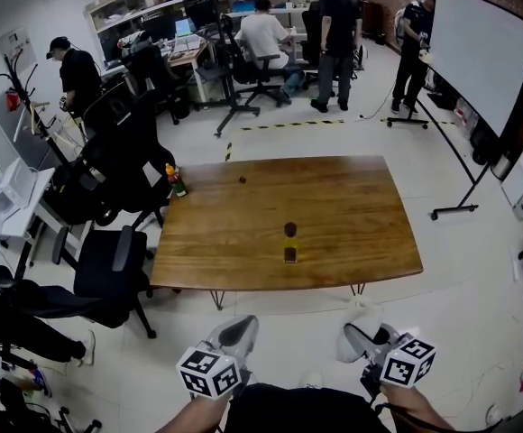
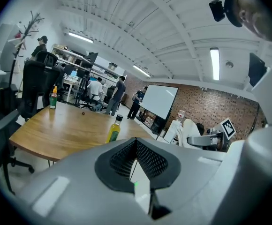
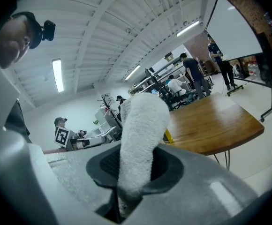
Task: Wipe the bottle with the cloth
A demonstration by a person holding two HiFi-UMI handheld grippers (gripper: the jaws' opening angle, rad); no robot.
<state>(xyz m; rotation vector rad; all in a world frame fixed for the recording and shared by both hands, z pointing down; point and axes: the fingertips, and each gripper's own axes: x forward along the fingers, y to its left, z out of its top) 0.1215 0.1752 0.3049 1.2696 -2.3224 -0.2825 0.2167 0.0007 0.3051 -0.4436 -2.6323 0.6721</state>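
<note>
The bottle (image 1: 290, 243) stands upright on the tabletop (image 1: 352, 206), near the front edge and about in the middle. It has a dark cap and yellow stuff inside. Nothing touches it. Both grippers are low down in front of the tabletop, well apart from the bottle.

The right gripper (image 3: 135, 172) has its jaws pinching the cloth (image 3: 141, 130). The cloth is white and fluffy and sticks out past the jaws like a fat roll. The left gripper (image 2: 136, 156) has its jaws pressed together with nothing in them.

I think the step now is to get to the bottle. To do it well, both grippers need to go forward over the front edge. The left jaws have to spread first so they can hold the bottle. A good place to hold looks like up near the cap, so the side is free for wiping. The bottle is tall and thin, so a push from the cloth could tip it over if nothing holds it. The cloth should come in from the side, soft part first, and rub up and down. The pinch on the cloth must be tight, or the cloth may slip out.
</note>
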